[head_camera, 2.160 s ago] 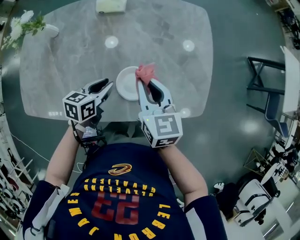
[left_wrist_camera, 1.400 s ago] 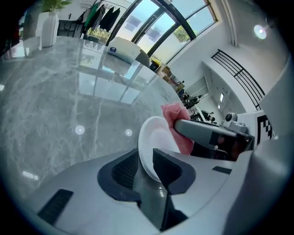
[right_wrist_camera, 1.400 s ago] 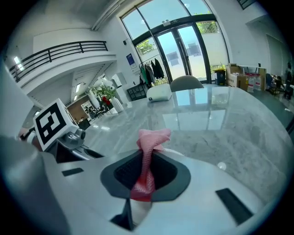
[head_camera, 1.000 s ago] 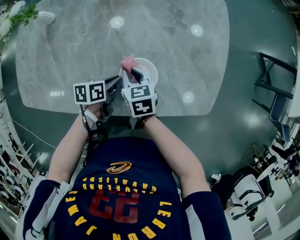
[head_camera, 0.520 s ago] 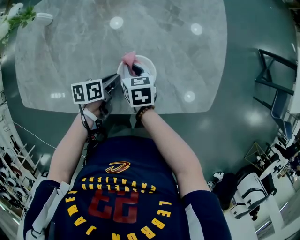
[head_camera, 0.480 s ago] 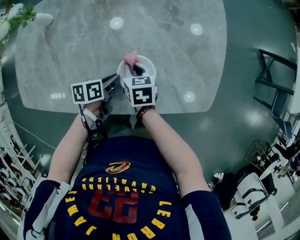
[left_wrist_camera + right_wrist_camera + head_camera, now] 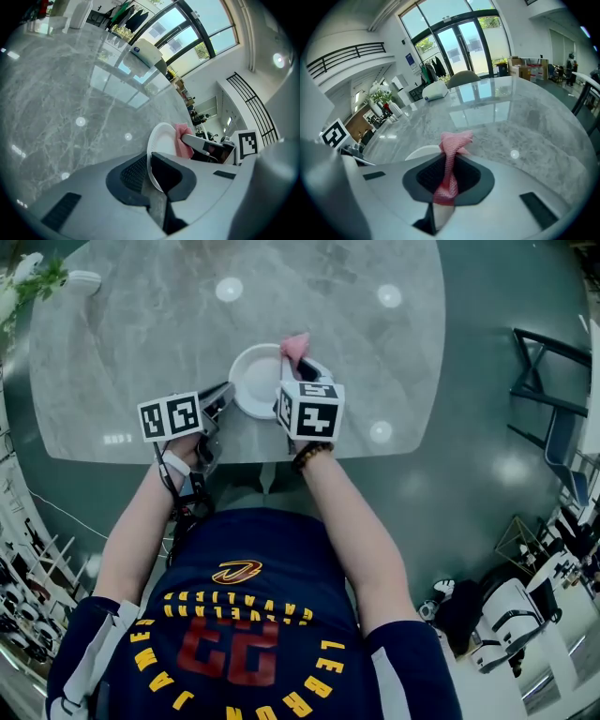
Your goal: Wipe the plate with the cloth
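left tongs (image 7: 223,393) gripping, right tongs (image 7: 301,363) gripping

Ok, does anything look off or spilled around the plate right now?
Nothing stands out. The left gripper pinches the white plate by its rim, the right gripper holds the bunched pink cloth beside it, and the table shows no spill.

Small round white plate (image 7: 253,381), glossy and bare, is near the front edge of the grey marble table (image 7: 131,343), its near rim pinched between the left gripper's (image 7: 223,397) jaws. Pink mesh cloth (image 7: 297,342), twisted like a rope, is clamped in the right gripper (image 7: 300,362), its crumpled tip right at the plate's right rim.
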`<state>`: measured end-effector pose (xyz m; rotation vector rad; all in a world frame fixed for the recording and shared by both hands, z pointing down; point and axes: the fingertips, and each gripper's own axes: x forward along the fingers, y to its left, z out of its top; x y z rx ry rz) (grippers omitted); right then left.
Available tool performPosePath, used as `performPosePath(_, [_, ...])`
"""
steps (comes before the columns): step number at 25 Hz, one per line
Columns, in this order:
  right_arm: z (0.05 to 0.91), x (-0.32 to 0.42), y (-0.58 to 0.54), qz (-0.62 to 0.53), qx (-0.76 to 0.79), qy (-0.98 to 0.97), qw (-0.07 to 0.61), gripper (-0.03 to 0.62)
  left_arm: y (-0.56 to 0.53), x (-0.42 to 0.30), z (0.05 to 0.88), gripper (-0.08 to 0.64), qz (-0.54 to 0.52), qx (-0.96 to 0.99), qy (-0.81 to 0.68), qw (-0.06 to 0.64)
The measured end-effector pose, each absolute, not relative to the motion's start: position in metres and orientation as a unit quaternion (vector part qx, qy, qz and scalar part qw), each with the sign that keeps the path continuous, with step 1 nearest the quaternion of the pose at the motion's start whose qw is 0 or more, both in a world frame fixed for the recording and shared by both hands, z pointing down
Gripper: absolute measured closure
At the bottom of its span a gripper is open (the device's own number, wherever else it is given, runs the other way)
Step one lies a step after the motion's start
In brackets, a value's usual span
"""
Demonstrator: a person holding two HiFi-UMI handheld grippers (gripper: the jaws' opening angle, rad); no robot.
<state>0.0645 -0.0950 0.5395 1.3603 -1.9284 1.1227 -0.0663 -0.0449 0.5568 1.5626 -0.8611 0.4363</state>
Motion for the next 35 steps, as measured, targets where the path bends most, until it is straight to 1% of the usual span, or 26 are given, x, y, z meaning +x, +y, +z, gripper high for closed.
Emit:
performPosePath(3, [0.534, 0.079, -0.094, 0.413, 0.522, -0.703, 0.252, 0.552, -0.045, -0.066, 0.557, 0.526, 0.185, 0.674, -0.373, 0.610])
performPosePath(6, [0.527, 0.076, -0.091, 0.411, 0.522, -0.708, 0.238, 0.552, -0.046, -0.066, 0.558, 0.526, 0.182, 0.673, -0.370, 0.614])
performPosePath(12, [0.531, 0.027, -0.080, 0.415, 0.468, -0.741, 0.243, 0.552, -0.044, -0.065, 0.562, 0.526, 0.181, 0.671, -0.365, 0.620])
performPosePath(18, [0.531, -0.025, -0.077, 0.396, 0.409, -0.778, 0.268, 0.552, -0.048, -0.066, 0.556, 0.526, 0.175, 0.676, -0.361, 0.618])
performPosePath(21, [0.538, -0.036, -0.071, 0.396, 0.383, -0.784, 0.287, 0.552, -0.048, -0.062, 0.554, 0.528, 0.168, 0.678, -0.357, 0.620])
performPosePath(27, [0.543, -0.024, -0.071, 0.384, 0.381, -0.780, 0.315, 0.552, -0.051, -0.060, 0.554, 0.528, 0.165, 0.683, -0.352, 0.618])
performPosePath(35, [0.542, 0.040, -0.064, 0.375, 0.434, -0.752, 0.324, 0.552, -0.048, -0.060, 0.551, 0.528, 0.172, 0.689, -0.351, 0.610])
